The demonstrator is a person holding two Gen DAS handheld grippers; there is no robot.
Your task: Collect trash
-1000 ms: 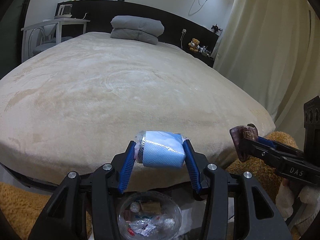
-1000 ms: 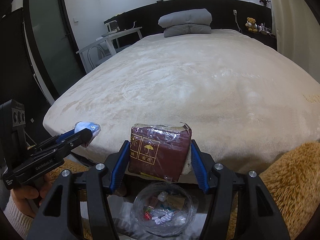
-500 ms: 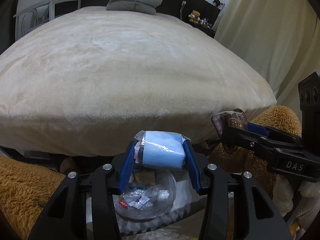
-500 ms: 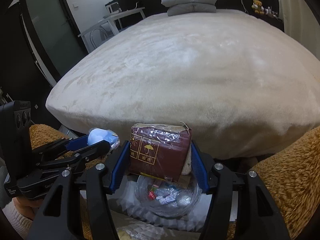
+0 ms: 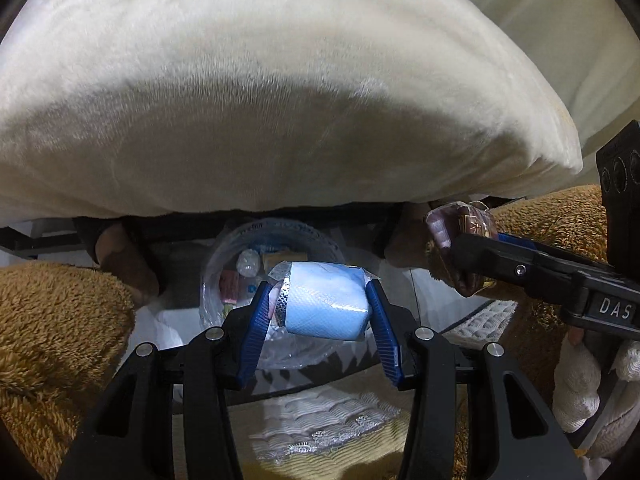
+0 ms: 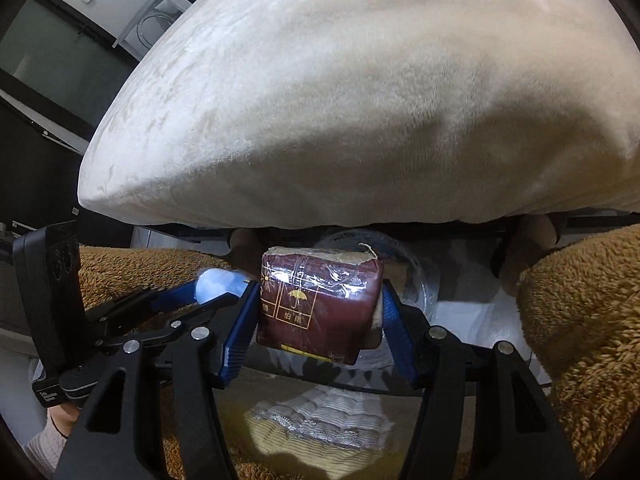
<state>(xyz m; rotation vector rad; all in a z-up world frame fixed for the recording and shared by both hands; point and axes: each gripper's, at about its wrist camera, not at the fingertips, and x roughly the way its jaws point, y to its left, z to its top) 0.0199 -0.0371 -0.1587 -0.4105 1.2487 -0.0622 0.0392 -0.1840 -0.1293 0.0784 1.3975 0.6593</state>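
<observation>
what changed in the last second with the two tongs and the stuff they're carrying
Both tongs tipped down from the bed toward the clear trash bin on the floor. The left tongs now hold the blue tissue pack right over it; the right tongs bring the maroon packet close alongside. Neither let go; both grips are unchanged.

The right gripper clamps a dark red wrapped packet between its blue pads, in front of the cream bed. Beside it on the left, the left gripper grips a pale blue packet. Behind the red packet sits a clear plastic bin.
</observation>
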